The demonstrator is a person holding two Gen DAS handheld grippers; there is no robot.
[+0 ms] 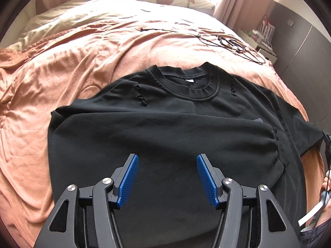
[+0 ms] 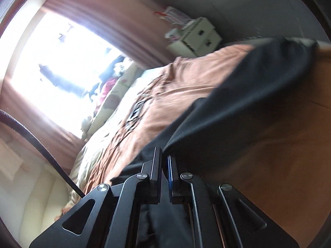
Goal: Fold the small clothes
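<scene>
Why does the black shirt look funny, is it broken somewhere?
Yes, a bit. The black T-shirt has small ragged holes below the collar, on both shoulders: one at, another at. A tangle of black cables also lies loose on the orange blanket.

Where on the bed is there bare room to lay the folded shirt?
Free: the orange blanket left of the black T-shirt, and the stretch beyond its collar. Crowded: the far right, where tangled cables lie.
</scene>
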